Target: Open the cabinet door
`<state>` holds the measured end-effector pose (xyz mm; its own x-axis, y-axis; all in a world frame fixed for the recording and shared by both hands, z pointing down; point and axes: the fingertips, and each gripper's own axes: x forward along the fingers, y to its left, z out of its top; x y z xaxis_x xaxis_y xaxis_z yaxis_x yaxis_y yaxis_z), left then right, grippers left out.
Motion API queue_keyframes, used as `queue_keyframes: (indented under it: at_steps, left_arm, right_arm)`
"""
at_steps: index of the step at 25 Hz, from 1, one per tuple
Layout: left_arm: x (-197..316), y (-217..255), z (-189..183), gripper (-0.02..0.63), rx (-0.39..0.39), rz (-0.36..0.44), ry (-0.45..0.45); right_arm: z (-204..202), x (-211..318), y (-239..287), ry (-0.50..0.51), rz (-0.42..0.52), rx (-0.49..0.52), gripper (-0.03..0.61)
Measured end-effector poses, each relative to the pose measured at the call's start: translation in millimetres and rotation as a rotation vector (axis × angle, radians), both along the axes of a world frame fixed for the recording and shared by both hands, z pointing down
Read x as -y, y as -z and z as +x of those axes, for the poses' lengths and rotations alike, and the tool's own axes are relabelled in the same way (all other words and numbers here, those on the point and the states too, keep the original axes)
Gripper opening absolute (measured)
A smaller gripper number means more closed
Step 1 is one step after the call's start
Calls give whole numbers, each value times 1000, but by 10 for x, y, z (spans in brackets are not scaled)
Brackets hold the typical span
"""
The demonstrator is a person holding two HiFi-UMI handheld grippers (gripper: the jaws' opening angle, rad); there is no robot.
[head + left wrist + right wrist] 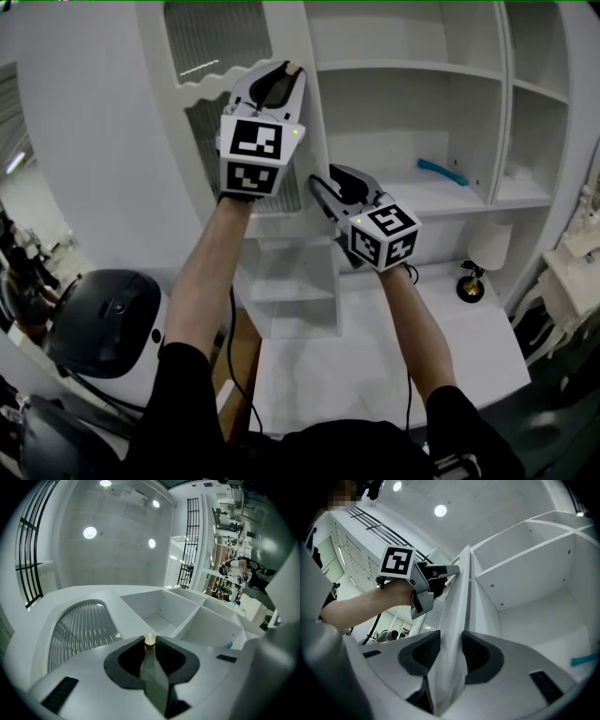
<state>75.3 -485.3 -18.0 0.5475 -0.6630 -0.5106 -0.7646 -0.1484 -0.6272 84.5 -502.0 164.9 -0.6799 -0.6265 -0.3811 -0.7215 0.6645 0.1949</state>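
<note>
1. Head view: the white cabinet door (pixel 217 42), with its ribbed panes, stands swung out to the left of the open shelves (pixel 403 67). The left gripper (pixel 283 75) is raised at the door's free edge, its tips at a small cream knob (pixel 293 67). Lower down, the right gripper (pixel 328 180) straddles the same edge. A blue object (pixel 442 172) lies on a shelf.
2. Left gripper view: the left gripper (pixel 150 643) has its jaws drawn nearly together, pinching the knob (pixel 149 638) at their tips. The door's ribbed pane (pixel 84 625) lies to the left, with empty shelf compartments (pixel 187 616) to the right.
3. Right gripper view: the right gripper (pixel 452 639) has its jaws set wide, with the door's edge (pixel 460 588) filling the gap and both pads against it. Higher up that edge, the left gripper (pixel 451 571) is clamped on it.
</note>
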Motion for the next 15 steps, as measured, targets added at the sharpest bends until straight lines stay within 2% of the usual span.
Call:
queue_keyframes:
  at_steps: [6,15]
  left_arm:
    - [-204,2,-44,77,-17,0,-3]
    - [-514,4,-118,77,-55,-22,-7]
  right_arm:
    - [12,-213,7,69,-50,29,127]
    - [-6,-564,4,111,-60,50,104]
